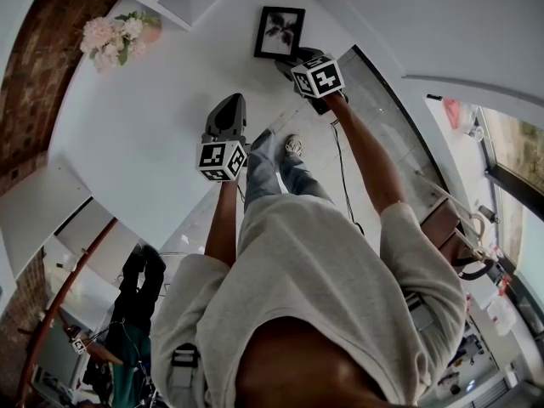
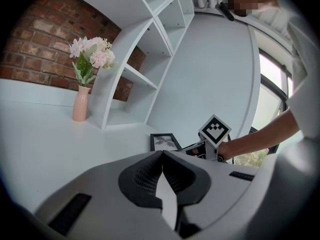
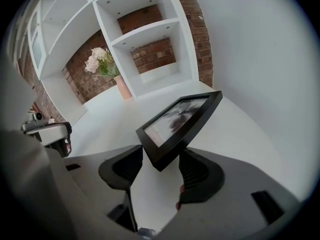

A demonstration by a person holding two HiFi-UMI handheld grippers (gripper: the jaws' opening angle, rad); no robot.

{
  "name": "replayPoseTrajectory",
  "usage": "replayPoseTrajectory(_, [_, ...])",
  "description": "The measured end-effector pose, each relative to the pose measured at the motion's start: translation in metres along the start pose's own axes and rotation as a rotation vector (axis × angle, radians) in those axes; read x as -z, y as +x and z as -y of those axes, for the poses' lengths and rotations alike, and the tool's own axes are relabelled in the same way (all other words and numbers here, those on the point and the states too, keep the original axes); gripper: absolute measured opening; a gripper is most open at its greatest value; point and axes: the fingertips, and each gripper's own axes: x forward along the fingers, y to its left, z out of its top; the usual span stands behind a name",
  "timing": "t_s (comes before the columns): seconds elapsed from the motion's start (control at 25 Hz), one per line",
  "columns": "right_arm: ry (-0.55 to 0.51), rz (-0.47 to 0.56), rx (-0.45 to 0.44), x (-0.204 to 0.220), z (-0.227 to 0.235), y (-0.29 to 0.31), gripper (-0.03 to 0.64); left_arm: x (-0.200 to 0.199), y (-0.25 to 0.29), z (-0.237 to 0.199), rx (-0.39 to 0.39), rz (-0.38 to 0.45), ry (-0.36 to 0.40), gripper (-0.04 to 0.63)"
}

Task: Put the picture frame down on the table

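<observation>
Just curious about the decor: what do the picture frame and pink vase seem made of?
Picture frame: matte black moulding, probably painted wood or plastic; the pale sheen across its face suggests glazing. Vase: smooth, even pale pink, likely ceramic, though plastic is possible.

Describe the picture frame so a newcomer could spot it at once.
On the white table that runs out from the white shelving, look away from the pink vase of flowers toward the right tool. The picture frame has one corner between that tool's jaws; it is the only black, flat, rectangular thing there, holding a grey print.
</observation>
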Motion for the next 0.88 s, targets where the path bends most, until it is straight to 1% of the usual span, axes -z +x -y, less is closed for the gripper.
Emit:
replayPoseTrajectory(0.16, [-0.019,-0.023,0.029,0.009,0.004,-0.003,0.245,-0.001,-0.001,0.002,0.002,0.005,-0.005,0.015])
replayPoseTrajectory(0.48, [0.004,-0.017,0.031,0.018,0.006,-0.01,0.239,-0.002,-0.004,0.009,0.0,0.012,-0.004,0.015])
replayPoseTrajectory(0.72, [0.021,0.025,0.045,0.021,0.007,-0.02,0.225,-0.003,-0.006,0.012,0.003,0.017,0.004,0.015])
replayPoseTrajectory(0.88, [0.029,0.085,0.073,0.019,0.008,-0.035,0.184,-0.004,-0.007,0.02,0.013,0.02,0.012,0.015])
